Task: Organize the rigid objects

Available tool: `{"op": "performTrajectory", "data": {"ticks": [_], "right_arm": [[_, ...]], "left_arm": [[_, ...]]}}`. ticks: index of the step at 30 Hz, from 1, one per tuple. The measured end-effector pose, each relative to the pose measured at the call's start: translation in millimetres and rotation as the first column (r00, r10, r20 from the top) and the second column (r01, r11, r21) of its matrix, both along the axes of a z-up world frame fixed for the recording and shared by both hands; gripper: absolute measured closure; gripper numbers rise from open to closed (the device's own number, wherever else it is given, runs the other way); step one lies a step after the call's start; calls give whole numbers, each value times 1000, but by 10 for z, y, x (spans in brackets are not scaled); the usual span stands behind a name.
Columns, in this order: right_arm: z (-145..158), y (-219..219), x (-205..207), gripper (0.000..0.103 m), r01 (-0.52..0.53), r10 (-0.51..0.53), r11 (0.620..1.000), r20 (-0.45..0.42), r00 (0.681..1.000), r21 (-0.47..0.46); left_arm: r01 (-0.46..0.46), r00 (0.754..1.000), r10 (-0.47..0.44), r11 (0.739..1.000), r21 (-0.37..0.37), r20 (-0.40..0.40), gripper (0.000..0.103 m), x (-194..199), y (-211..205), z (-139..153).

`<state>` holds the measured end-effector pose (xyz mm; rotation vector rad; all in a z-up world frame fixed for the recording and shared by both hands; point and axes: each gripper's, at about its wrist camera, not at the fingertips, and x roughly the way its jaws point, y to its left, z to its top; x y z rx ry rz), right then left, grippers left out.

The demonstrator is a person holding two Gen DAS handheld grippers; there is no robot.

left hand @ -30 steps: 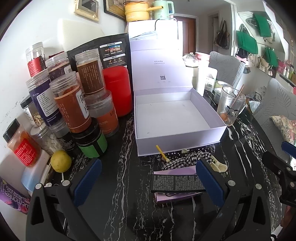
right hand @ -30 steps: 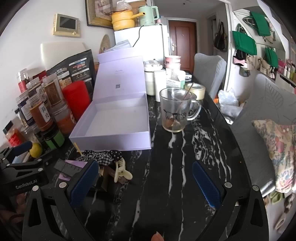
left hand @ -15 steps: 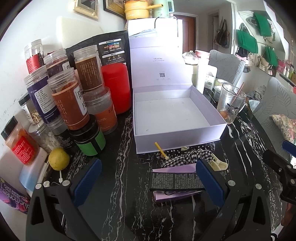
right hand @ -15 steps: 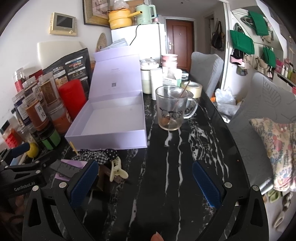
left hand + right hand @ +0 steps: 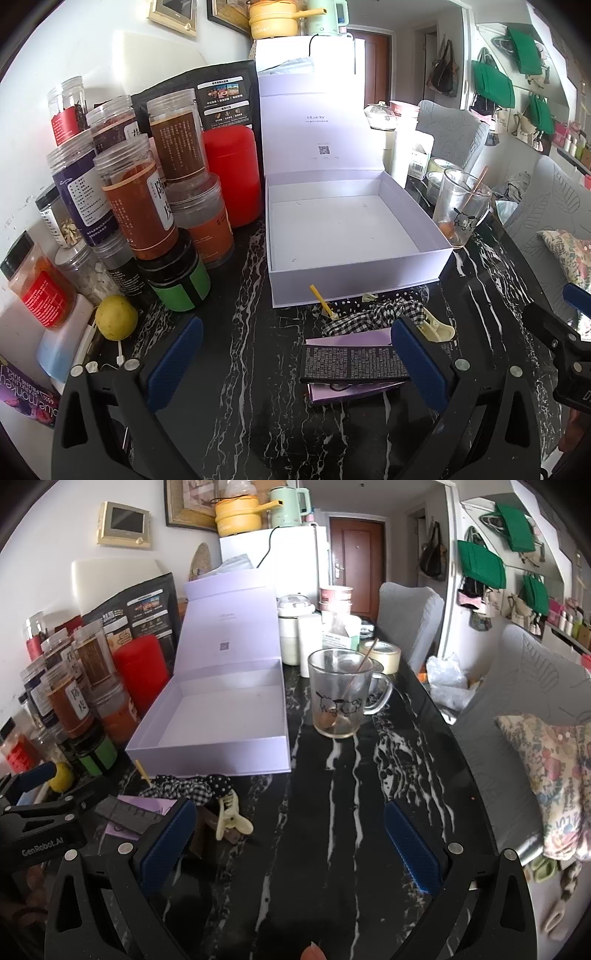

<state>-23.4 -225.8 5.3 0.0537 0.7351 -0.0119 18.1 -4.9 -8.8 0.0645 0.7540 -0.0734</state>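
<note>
While the lilac box (image 5: 351,221) sits open, both tongs, left (image 5: 295,365) and right (image 5: 291,840), gape wide, holding nothing

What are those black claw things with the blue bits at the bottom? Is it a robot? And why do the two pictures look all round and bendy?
It is not a robot. A person holds two grabbing tools, one in each hand. Each tool carries a small camera with a bulging lens, which bends the picture.

One picture looks out from the left gripper, the other from the right gripper. The blue bits are soft pads on the fingers. Both grippers are open and hold nothing.

On the black marble table stands an open, empty lilac cardboard box, a clear glass mug with a cartoon dog and many plastic jars. Near the box lie a flat black packet with tiny print, a checked hair scrunchie and a cream hair claw clip.
</note>
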Motion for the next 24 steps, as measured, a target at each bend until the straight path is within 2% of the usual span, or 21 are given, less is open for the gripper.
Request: {"op": "performTrajectory", "data": {"ticks": [24], "right_arm": [[-44,6,57,0,3,-3,1000,-27,1000,-1]], "left_arm": [[1,1000,-1,1000,-11,-15,0,20,45,-36]]}}
